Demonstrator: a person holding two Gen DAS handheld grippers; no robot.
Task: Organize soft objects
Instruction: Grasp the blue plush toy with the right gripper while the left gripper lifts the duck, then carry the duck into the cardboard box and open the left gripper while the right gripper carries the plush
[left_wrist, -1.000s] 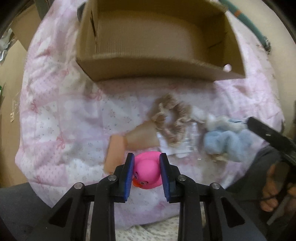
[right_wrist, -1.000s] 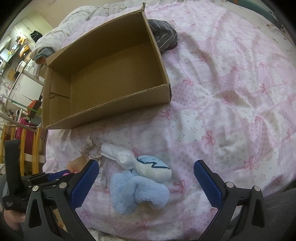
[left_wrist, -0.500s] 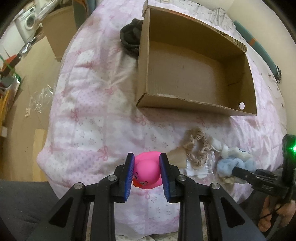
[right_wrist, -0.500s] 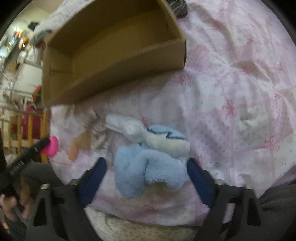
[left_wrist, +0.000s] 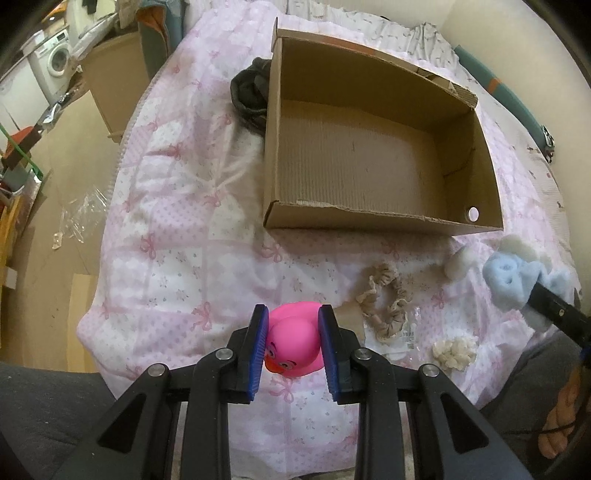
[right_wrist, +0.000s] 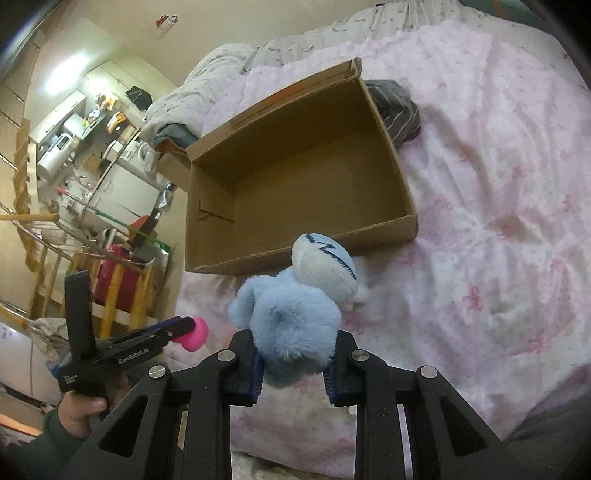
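Observation:
My left gripper is shut on a pink rubber duck, held above the pink bedspread near its front edge. My right gripper has its jaws closing on a light blue plush toy; the blue pads press into its fur and it hangs lifted off the bed. From the left wrist view the plush toy shows at the far right. An open, bare cardboard box lies beyond both grippers; the box sits straight ahead in the right wrist view.
A beige scrunchie, a small cream scrunchie, a white soft piece and a clear wrapper lie on the bedspread. A dark garment lies behind the box. The floor and furniture are to the left of the bed.
My right gripper closed around the blue plush toy and lifted it off the bed. My left gripper rose and tilted with the duck, bringing more of the box into sight.

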